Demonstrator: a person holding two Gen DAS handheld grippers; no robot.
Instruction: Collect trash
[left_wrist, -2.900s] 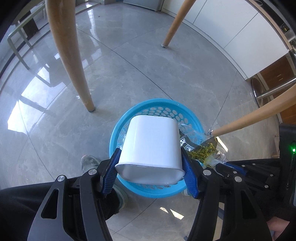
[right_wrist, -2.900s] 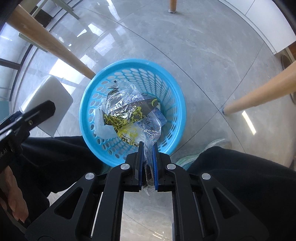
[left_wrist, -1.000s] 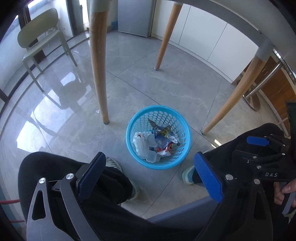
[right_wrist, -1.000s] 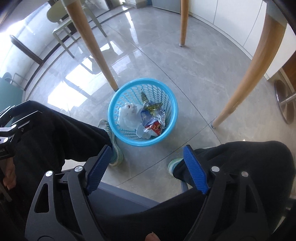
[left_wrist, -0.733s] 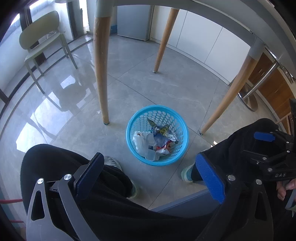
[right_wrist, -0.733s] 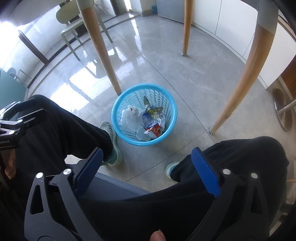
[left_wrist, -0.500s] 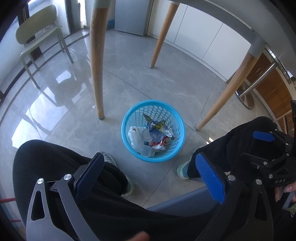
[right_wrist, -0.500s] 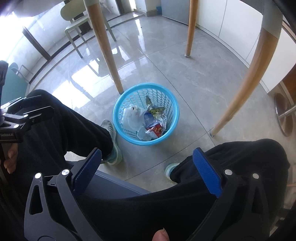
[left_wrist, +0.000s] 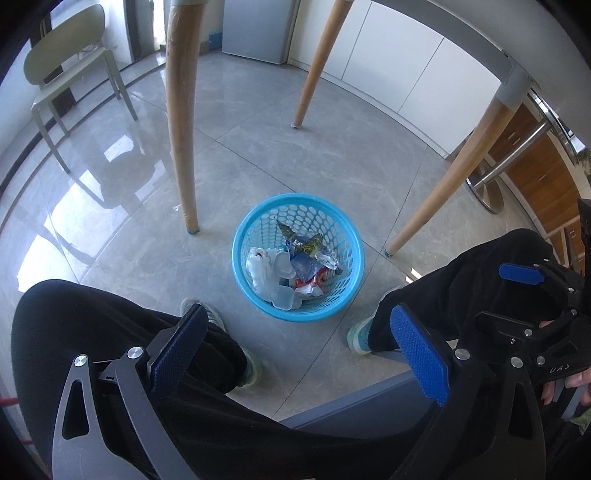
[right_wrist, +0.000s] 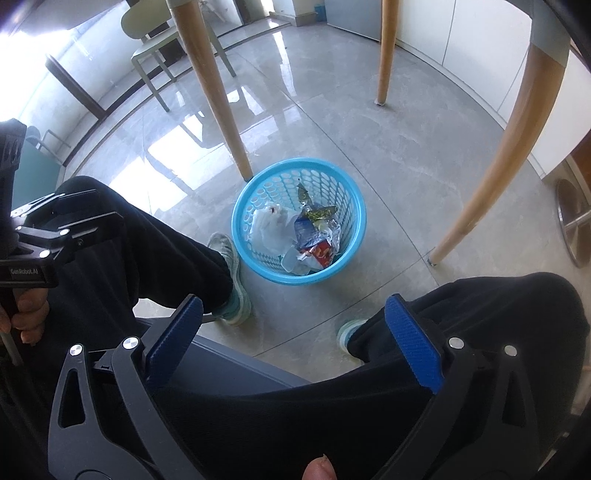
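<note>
Jaws of both the left gripper (left_wrist: 299, 347) and the right gripper (right_wrist: 293, 332) stand wide and hold nothing. Far ahead of them the blue basket (left_wrist: 258, 229) sits on the floor, holding trash (left_wrist: 291, 271): light, soft, crinkly wrappers, probably best pinched at a loose edge.

Left gripper (left_wrist: 299, 350), right gripper (right_wrist: 295, 341): jaws wide, empty.

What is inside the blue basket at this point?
The blue basket holds a white plastic bag, a blue foil wrapper, a red packet and clear plastic containers. Anything beneath that pile, including the basket's bottom, is covered.
</note>
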